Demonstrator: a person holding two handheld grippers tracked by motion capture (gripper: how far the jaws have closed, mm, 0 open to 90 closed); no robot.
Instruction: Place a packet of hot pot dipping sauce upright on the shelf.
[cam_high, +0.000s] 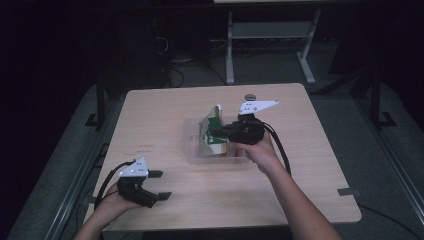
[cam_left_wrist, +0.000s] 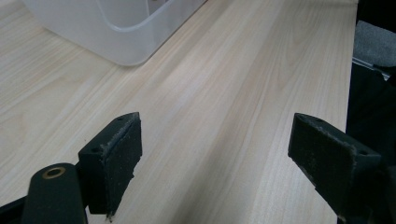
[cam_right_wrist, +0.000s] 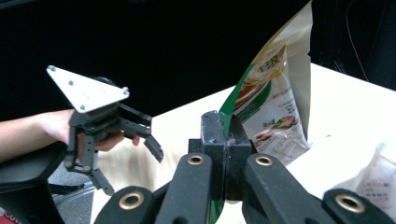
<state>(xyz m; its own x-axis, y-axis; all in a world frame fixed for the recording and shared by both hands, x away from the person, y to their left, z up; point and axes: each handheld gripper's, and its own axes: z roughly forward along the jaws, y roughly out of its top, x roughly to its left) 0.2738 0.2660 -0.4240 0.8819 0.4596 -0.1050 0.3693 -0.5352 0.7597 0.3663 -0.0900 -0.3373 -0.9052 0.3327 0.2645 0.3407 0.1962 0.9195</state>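
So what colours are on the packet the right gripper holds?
The packet is cream with green edging and print, clearest in the right gripper view.

A green, cream and white printed packet (cam_right_wrist: 275, 102) is being held between the black jaws of the right gripper (cam_right_wrist: 225, 140). A pale wood grain is being shown by the table (cam_left_wrist: 224, 93), beside a clear plastic tray (cam_left_wrist: 116, 28).

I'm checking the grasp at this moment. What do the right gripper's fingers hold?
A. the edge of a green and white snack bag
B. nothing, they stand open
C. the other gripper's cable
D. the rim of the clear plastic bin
A: in the right gripper view the right gripper has its fingers pressed together on the edge of the snack bag, which rises above them.
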